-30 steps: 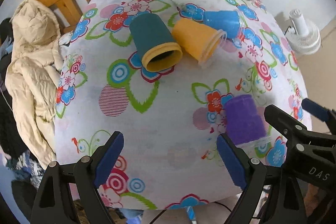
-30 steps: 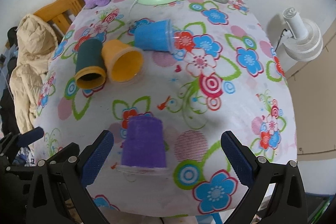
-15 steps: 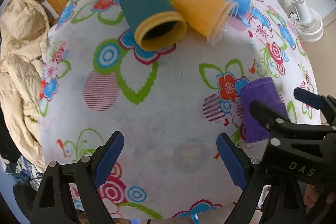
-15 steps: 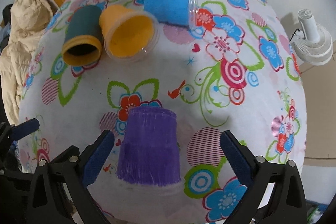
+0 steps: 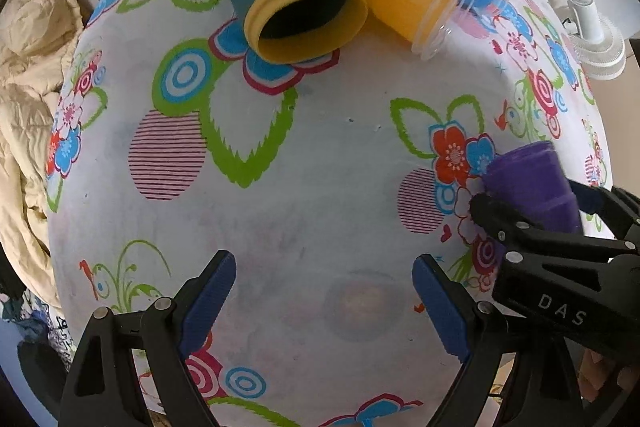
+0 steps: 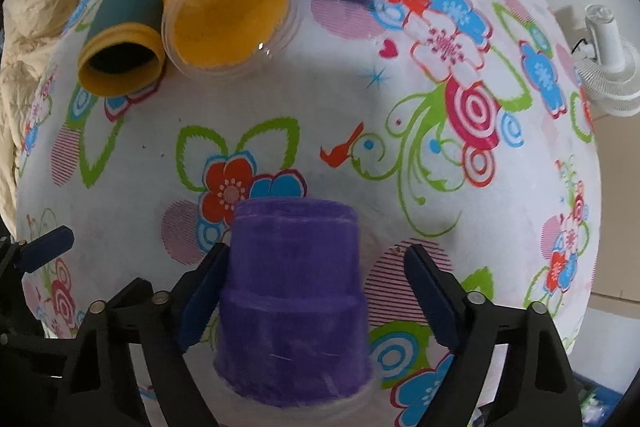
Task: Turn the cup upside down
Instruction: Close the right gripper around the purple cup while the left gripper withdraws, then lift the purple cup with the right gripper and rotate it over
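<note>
purple cup (image 6: 294,291) between spread right tongs (image 6: 316,291) (mouth-down)

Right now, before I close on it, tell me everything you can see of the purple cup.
The purple cup looks fuzzy purple, with a stepped wall and a clear rim at its wide end. It stands on the floral tablecloth, wide end down, closed base up, apart from the other cups. It sits between the open fingers of the right hand-held gripper; the left finger lies against its side, and the right finger stands clear.
</note>
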